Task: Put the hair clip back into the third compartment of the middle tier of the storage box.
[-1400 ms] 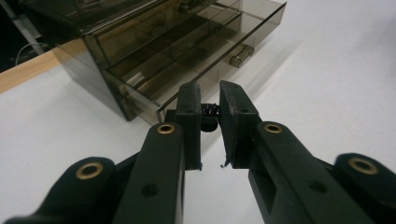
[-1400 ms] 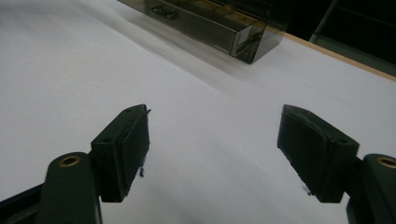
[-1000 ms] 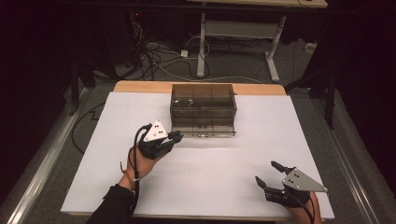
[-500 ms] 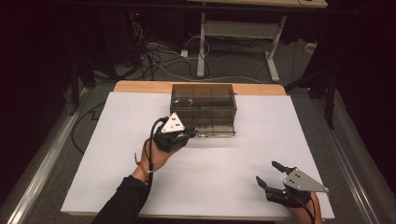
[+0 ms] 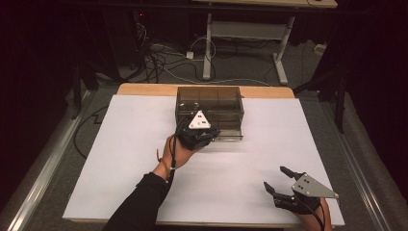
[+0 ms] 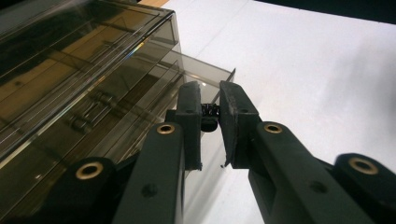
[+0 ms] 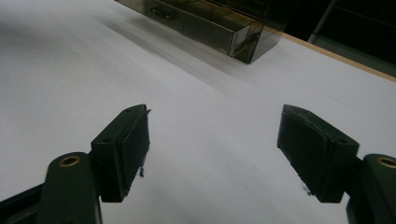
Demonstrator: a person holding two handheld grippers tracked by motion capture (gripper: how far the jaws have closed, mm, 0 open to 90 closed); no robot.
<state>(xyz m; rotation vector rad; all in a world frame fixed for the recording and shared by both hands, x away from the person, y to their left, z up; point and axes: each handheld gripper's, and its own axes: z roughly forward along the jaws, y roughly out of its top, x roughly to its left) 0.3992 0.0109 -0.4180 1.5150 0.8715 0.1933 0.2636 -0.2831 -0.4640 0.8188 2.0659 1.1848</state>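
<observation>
Left gripper (image 6: pixel 210 122) clenched on the drawer's black handle (image 6: pixel 210 116), smoky box (image 5: pixel 209 106) just beyond; right gripper (image 7: pixel 212 154) gapes wide over bare white tabletop (image 5: pixel 250 163); no writing legible.

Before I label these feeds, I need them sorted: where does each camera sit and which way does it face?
High view: above the near table edge, looking forward and down; both hands and a sleeve show.
Left gripper view: rides the left tool, facing the smoky drawer box; its near-closed jaws show.
Right gripper view: rides the right tool, looking low across the white table; open jaws.
All three share the box.
</observation>
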